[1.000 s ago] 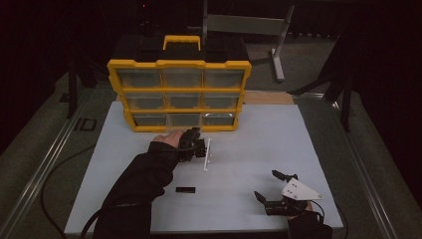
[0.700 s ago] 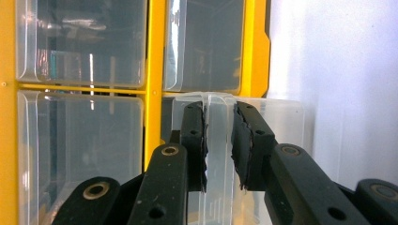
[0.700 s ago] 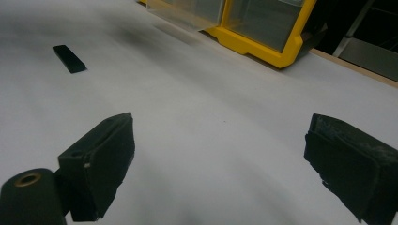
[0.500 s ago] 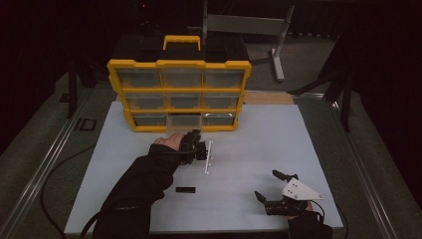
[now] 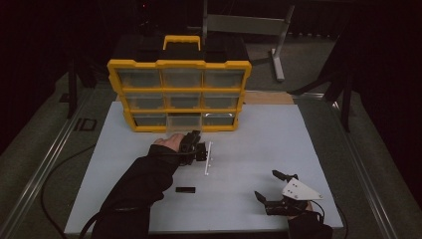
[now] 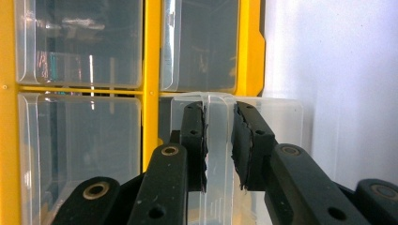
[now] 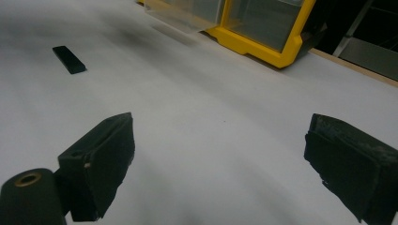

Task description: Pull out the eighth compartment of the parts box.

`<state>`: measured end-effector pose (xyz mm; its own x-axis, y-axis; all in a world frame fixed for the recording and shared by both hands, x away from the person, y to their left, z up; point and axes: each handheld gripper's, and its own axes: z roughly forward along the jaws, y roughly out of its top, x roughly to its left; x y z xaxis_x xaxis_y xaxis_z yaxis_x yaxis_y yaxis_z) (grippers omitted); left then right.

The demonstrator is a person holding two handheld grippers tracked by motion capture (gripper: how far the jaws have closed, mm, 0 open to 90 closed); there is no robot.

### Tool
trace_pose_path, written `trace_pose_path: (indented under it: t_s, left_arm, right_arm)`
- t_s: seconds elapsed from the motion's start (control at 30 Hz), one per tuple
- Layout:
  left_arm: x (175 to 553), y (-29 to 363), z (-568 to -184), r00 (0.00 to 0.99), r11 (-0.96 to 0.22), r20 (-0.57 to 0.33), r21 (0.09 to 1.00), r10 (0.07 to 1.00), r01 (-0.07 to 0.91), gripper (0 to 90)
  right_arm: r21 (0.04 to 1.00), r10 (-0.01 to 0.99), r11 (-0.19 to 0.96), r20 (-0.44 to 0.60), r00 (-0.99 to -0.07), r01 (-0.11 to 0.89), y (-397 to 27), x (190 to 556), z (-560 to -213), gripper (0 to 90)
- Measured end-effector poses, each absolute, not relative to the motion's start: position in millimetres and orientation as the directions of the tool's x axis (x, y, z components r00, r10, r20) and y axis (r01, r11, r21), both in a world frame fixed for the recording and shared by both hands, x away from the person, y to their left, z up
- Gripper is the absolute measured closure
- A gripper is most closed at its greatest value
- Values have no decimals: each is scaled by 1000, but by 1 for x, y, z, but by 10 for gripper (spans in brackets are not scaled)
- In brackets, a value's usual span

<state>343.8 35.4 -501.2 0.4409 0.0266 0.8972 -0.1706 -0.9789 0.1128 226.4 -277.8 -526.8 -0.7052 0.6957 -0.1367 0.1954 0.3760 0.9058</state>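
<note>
The left gripper [image 6: 218, 145] is clamped on the tab of a clear plastic drawer [image 6: 219, 154] in the bottom row of the yellow-framed organiser [image 5: 176, 64], unchanged since a second ago, the pull not yet begun; the right gripper [image 5: 278, 191] rests open on the white table [image 5: 278, 139]

"What lay ahead of the right gripper [image 7: 220, 168]?"

"Bare white table [image 7: 197, 108] showed between its two black jaws, which stood wide apart with nothing in them. A small flat black strip [image 7: 69, 59] lay on the table at the upper left, well apart from the jaws."

"And farther back?"

"A corner of the yellow drawer organizer [image 7: 263, 47] stood there, with a clear drawer [image 7: 180, 16] jutting out from it, blurred."
</note>
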Motion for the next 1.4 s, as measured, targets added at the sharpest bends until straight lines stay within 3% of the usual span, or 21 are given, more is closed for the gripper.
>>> trace_pose_path:
  t_s: [1.4]
  left_arm:
    - [341,36,-499,445,-979,895,96,5,-182,745]
  right_arm:
    - [904,694,381,-140,-706,195,-277,226,-527,89]
